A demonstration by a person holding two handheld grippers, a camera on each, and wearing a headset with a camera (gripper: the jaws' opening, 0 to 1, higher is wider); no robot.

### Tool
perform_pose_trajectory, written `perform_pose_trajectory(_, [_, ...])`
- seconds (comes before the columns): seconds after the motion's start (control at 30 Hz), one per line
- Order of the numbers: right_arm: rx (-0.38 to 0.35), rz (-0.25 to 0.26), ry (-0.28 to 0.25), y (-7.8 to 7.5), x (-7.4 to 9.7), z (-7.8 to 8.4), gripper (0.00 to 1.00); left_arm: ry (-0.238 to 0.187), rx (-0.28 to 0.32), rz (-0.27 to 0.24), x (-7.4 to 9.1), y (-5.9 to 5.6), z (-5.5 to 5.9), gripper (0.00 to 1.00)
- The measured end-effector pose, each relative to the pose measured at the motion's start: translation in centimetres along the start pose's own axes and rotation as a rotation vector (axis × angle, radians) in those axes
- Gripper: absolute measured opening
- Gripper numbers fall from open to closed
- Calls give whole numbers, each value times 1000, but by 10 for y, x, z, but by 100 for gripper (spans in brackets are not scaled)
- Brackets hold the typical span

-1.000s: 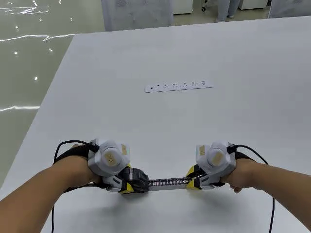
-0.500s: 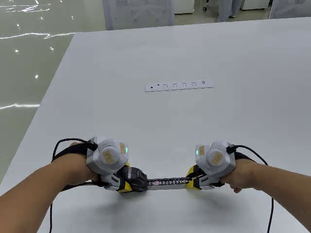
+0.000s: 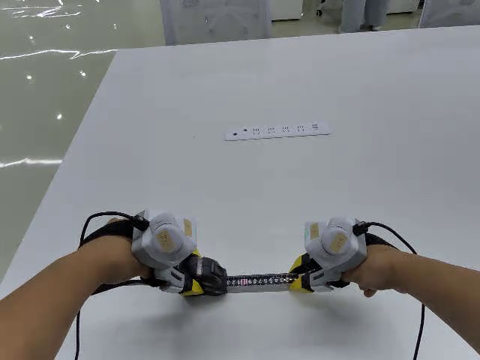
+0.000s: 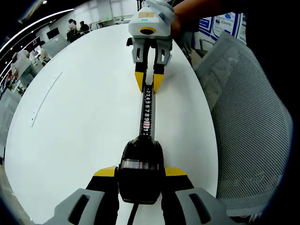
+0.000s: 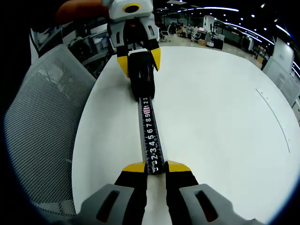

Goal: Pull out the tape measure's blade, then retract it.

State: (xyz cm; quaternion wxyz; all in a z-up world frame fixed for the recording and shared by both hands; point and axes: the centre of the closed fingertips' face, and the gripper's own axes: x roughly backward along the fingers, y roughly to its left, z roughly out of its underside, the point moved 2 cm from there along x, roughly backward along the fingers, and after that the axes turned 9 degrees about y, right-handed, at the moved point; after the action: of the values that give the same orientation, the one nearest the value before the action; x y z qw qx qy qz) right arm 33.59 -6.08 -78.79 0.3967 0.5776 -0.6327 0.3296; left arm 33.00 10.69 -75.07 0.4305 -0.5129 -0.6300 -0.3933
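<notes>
Spanning lower centre in the head view, the blade [image 3: 259,281] joins left gripper [image 3: 196,276] and right gripper [image 3: 298,276]. Left gripper view: fingers [image 4: 104,172] clench the tape measure case [image 4: 140,164]. Right gripper view: fingers [image 5: 135,167] pinch the blade's tip; a slip could whip it back.

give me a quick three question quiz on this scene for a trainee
1. True or false: the left tool grips the tape measure case.
2. The blade is: A) fully retracted B) partly pulled out C) lying loose beside the case.
3. What does the right tool pinch?
Key: 1 true; 2 B; 3 the blade's end.
</notes>
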Motion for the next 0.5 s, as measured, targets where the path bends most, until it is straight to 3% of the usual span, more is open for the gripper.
perform_pose_trajectory(0.5, [5,9,6,-1,4,8,9,-2,15,-6,0,0,-1,31])
